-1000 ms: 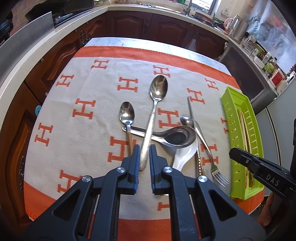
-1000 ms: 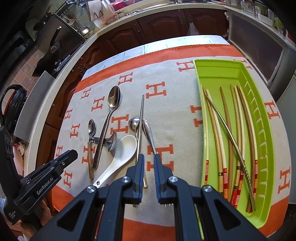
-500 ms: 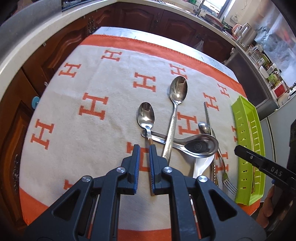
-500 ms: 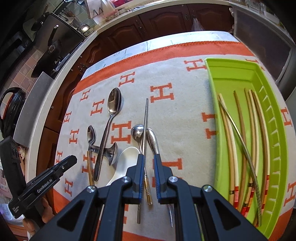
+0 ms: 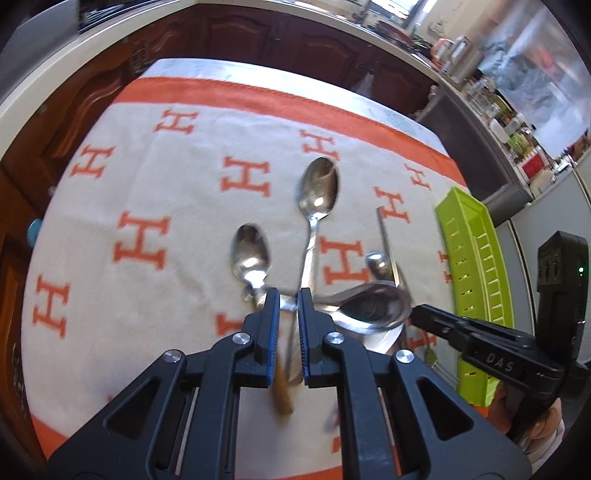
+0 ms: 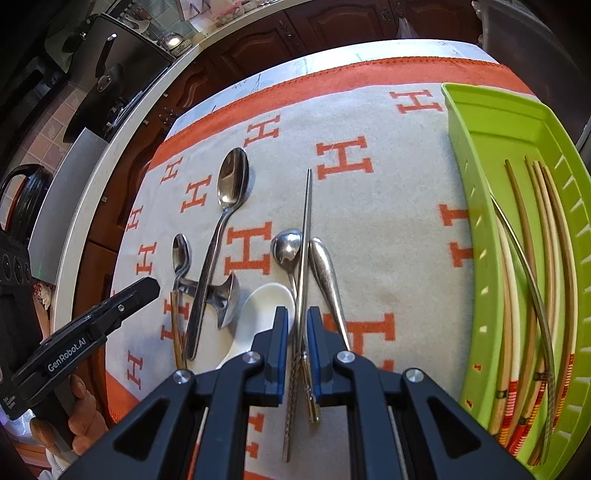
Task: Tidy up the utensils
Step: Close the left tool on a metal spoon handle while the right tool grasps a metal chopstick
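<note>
— Kitchen bench, cloth (image 6: 388, 229) spread; left gripper (image 5: 288, 295) and right gripper (image 6: 297, 314) both nearly clenched, empty.

— Utensils mid-bench; metal chopstick (image 6: 306, 236) lies under the right — green tray (image 6: 476, 258) waits at the right edge.

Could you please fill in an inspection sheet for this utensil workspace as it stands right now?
Surface: cream cloth with orange H marks and an orange border.
Job's things: green tray holding chopsticks; large spoon, small spoon, metal ladle, white spoon and one metal chopstick lying loose on the cloth.
Clutter: nothing seen.
Grippers: left gripper and right gripper both nearly closed, low over the utensils, not clamping anything.
Cables: nothing seen.
Surroundings: dark wooden cabinets and a pale countertop.
</note>
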Demonstrator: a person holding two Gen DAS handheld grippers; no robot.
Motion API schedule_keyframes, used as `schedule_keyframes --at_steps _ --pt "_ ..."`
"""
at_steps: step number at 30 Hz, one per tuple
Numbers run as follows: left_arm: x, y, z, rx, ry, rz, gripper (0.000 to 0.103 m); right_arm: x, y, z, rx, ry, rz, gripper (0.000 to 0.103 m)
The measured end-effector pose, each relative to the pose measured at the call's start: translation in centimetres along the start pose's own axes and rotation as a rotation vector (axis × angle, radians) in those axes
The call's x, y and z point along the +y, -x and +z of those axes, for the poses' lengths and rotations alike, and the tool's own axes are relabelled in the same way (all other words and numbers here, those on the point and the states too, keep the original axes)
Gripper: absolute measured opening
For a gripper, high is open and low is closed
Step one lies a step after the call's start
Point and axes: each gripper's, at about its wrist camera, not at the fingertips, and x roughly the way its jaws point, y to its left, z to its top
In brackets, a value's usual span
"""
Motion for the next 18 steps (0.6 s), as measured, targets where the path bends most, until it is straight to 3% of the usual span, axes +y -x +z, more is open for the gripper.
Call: schedule_keyframes --at_steps 9,18 --pt "-2.0 -4.0 3.4 0.037 -0.063 0.001 0.007 -0.1 -1.8 1.2 -0.010 0.013 -0.019 0.010" --pt "-2.9 -7.0 4.1 0.072 -0.089 0.043 0.007 -0.2 -1.4 1.0 -0.041 0.030 -0.012 0.005"
